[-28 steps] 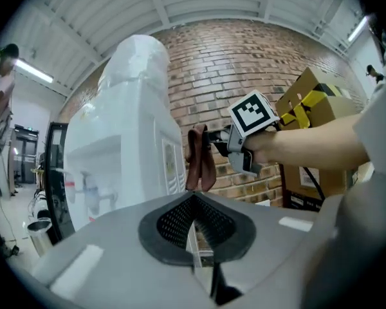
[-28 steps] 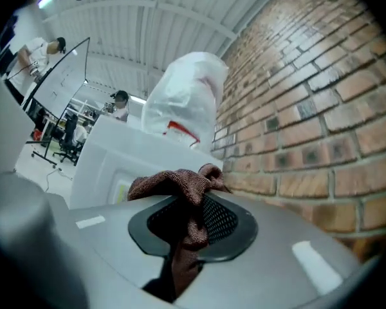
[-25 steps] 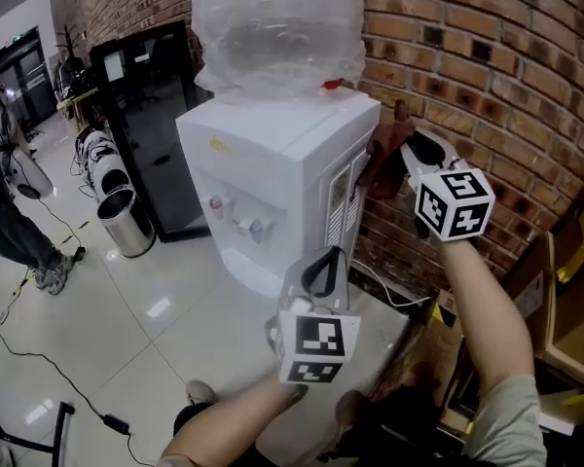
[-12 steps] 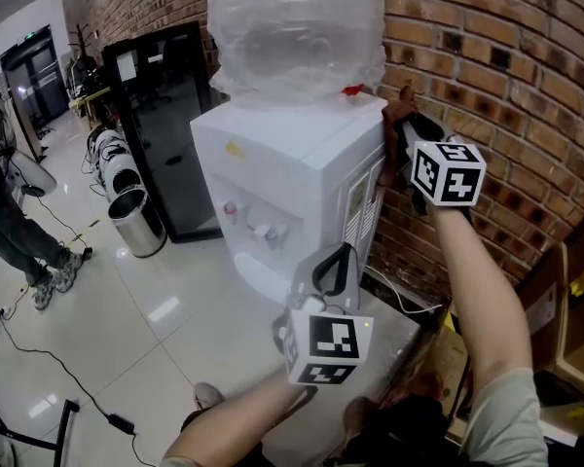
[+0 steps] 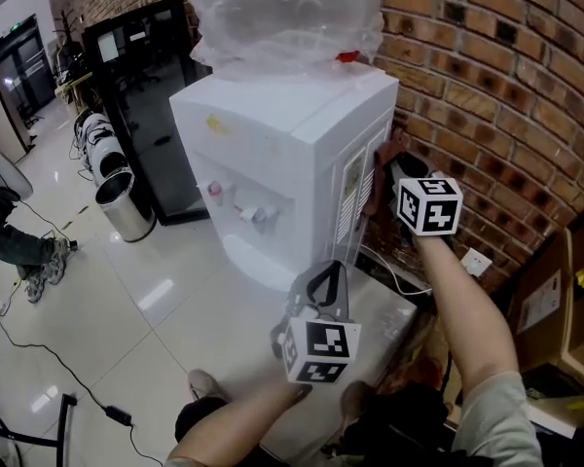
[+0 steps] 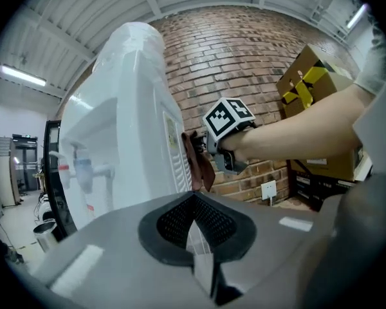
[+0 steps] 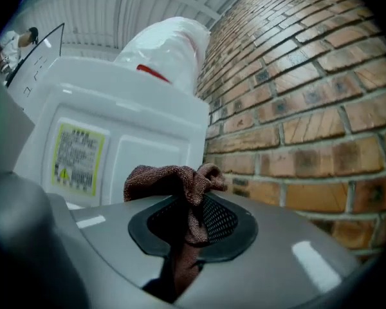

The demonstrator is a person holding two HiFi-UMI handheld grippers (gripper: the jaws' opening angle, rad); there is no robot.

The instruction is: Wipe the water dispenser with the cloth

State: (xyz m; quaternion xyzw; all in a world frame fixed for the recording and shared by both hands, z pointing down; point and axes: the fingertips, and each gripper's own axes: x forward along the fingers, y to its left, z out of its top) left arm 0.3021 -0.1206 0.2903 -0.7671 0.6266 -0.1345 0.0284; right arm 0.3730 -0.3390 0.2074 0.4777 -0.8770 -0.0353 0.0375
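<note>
One white water dispenser (image 5: 273, 134) stands at upper centre of the head view, against the brick wall (image 5: 487, 86). It carries one plastic-wrapped bottle (image 5: 273, 17) and two front taps (image 5: 251, 214). Two hand-held grippers are present. The right hand-held gripper (image 5: 393, 169), right of centre, is clenched on one reddish-brown cloth (image 5: 378, 181), which rests against the dispenser's side panel beside the vent slots. The left hand-held gripper (image 5: 323, 278), lower centre, is clenched on nothing and sits apart from the dispenser. One steel waste bin (image 5: 122, 207) stands at left.
</note>
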